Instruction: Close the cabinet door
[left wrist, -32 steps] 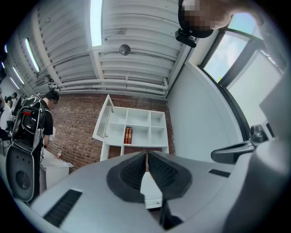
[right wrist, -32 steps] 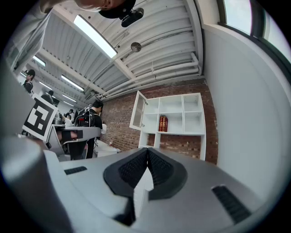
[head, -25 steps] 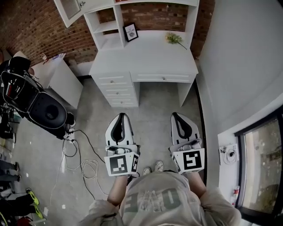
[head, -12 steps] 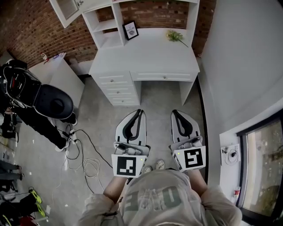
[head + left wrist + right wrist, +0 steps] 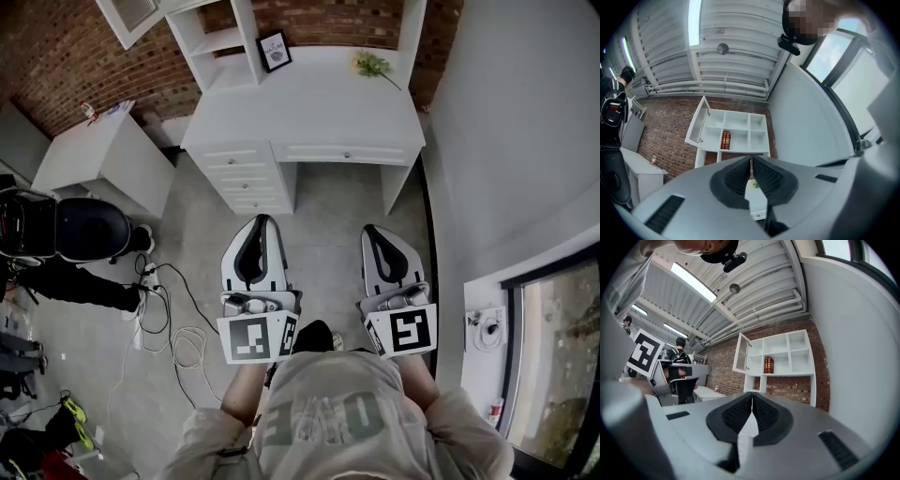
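The white cabinet door (image 5: 127,14) stands swung open at the upper left of the white hutch (image 5: 225,42) above the desk (image 5: 309,103). In the left gripper view the door (image 5: 697,124) hangs open to the left of the shelves, beside red books (image 5: 725,139). The right gripper view shows the same door (image 5: 742,354) and books (image 5: 768,365). My left gripper (image 5: 256,223) and right gripper (image 5: 373,231) are held side by side over the floor, well short of the desk. Both are shut and empty, their pads meeting at the tips (image 5: 751,159) (image 5: 752,394).
A small white side table (image 5: 103,155) stands left of the desk. A black chair (image 5: 80,230) and a person are at the far left, with cables (image 5: 173,328) on the floor. A picture frame (image 5: 275,50) and a plant (image 5: 372,64) sit on the desk. A wall and a window (image 5: 553,356) run along the right.
The desk has drawn a little nearer in the head view. Both grippers have moved forward with me, still shut. The black chair at the left has slid down and left in the picture.
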`<state>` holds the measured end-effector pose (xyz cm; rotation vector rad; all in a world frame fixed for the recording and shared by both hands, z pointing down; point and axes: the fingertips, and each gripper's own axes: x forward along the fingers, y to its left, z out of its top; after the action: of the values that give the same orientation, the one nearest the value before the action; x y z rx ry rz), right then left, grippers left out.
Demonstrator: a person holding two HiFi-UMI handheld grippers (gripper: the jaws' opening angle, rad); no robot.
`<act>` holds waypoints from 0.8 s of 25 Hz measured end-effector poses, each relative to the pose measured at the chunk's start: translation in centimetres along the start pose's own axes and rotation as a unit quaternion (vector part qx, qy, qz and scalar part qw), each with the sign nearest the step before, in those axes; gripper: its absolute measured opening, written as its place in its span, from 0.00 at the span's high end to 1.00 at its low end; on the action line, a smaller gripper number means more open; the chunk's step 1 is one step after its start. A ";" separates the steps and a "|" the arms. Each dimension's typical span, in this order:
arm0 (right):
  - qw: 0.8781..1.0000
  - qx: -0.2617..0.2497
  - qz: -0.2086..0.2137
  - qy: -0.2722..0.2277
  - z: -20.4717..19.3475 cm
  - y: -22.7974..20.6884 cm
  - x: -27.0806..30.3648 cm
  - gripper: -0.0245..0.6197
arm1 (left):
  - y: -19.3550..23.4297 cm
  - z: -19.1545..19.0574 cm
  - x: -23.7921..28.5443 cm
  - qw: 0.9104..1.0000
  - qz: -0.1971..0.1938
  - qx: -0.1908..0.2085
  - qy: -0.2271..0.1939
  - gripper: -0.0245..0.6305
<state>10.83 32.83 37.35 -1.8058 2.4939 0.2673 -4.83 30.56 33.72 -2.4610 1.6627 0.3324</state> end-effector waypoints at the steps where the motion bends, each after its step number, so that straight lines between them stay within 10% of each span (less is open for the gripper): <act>1: 1.000 0.000 0.002 0.002 -0.2 -0.2 0.4 0.94 | 0.1 -0.2 0.3 1.000 0.003 0.000 0.001 0.92; 20: 0.999 -0.028 -0.021 0.023 -6.2 -6.6 21.9 0.94 | 11.2 -10.6 20.3 0.999 0.015 -0.035 0.019 0.92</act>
<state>10.53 9.23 39.57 -1.9052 2.4989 0.2985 -6.91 5.56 38.50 -2.5098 1.7346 0.3551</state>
